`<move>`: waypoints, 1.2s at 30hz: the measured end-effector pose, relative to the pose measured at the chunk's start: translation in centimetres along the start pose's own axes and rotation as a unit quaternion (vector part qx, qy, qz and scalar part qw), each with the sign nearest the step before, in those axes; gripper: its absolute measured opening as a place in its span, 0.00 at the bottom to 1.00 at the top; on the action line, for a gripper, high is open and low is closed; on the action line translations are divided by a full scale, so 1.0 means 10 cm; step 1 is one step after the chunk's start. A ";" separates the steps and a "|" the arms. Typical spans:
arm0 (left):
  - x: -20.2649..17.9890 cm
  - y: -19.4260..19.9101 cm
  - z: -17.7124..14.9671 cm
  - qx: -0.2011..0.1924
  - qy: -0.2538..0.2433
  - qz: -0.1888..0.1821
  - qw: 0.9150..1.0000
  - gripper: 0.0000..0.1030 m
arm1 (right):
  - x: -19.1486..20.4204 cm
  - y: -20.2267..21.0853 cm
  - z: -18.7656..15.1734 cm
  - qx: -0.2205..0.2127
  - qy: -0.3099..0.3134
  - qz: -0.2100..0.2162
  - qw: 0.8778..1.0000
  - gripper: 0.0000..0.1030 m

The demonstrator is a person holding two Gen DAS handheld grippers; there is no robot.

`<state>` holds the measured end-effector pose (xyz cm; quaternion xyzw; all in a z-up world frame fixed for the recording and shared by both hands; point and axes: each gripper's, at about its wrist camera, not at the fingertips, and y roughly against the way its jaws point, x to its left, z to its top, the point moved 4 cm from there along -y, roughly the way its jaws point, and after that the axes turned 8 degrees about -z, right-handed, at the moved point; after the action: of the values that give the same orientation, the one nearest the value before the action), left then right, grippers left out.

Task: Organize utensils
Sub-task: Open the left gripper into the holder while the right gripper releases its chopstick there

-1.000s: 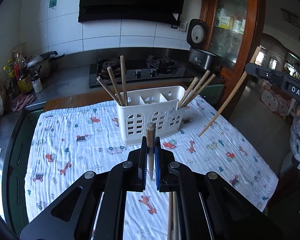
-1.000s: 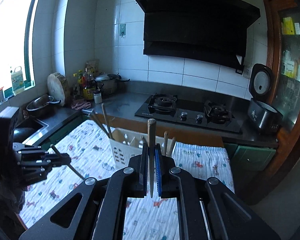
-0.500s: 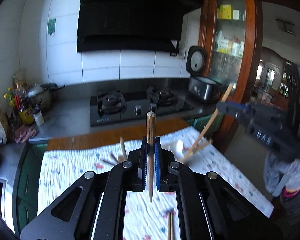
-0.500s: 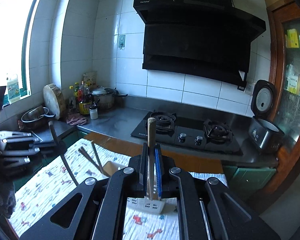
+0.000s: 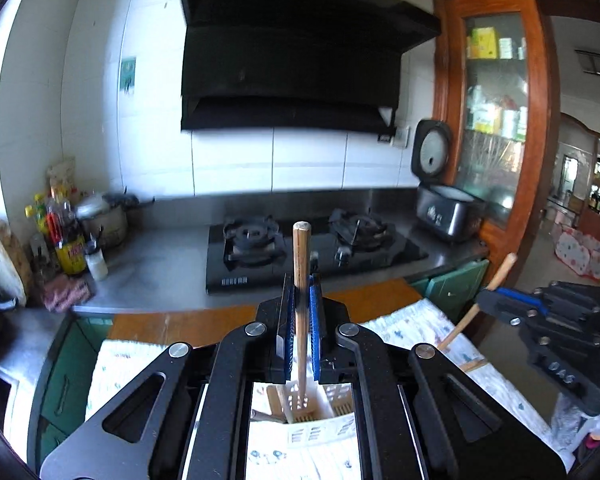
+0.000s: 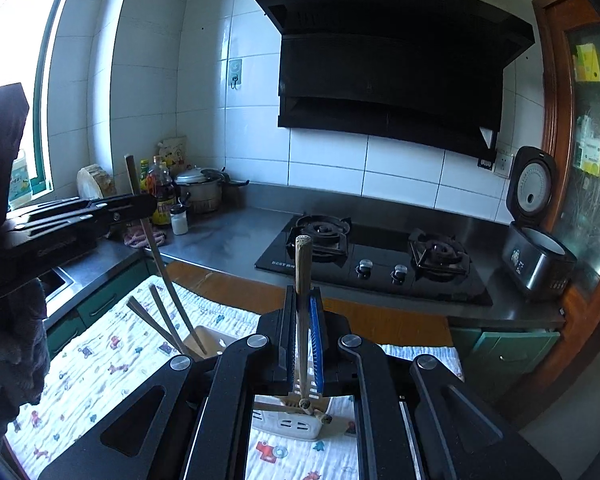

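Chopsticks stand upright, one pinched in each hand-held gripper, left (image 5: pixel 301 316) and right (image 6: pixel 302 320), poised above the white holder (image 6: pixel 290 424) so they can drop straight in.

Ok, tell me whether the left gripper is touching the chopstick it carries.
Touching. The left wrist view shows the left gripper clamping the chopstick between its blue pads.

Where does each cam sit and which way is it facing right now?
Left wrist: on the left gripper, looking along its fingers toward the stove; its chopstick points down at the white holder. The right gripper shows at right.
Right wrist: on the right gripper, facing the same wall, its own chopstick clamped over the holder; the left gripper enters from the left.
Shared: stove, holder, printed cloth, each other's gripper.
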<state>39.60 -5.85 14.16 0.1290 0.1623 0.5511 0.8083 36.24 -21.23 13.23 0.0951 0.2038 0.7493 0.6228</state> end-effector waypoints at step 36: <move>0.13 0.67 -0.70 0.014 0.020 -0.021 0.999 0.27 | 0.09 0.47 -0.48 0.004 0.004 0.001 1.000 0.30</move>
<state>31.48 -1.97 10.20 0.1259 0.1890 0.5338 0.8146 29.91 -21.93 10.79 0.0947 0.2098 0.7496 0.6205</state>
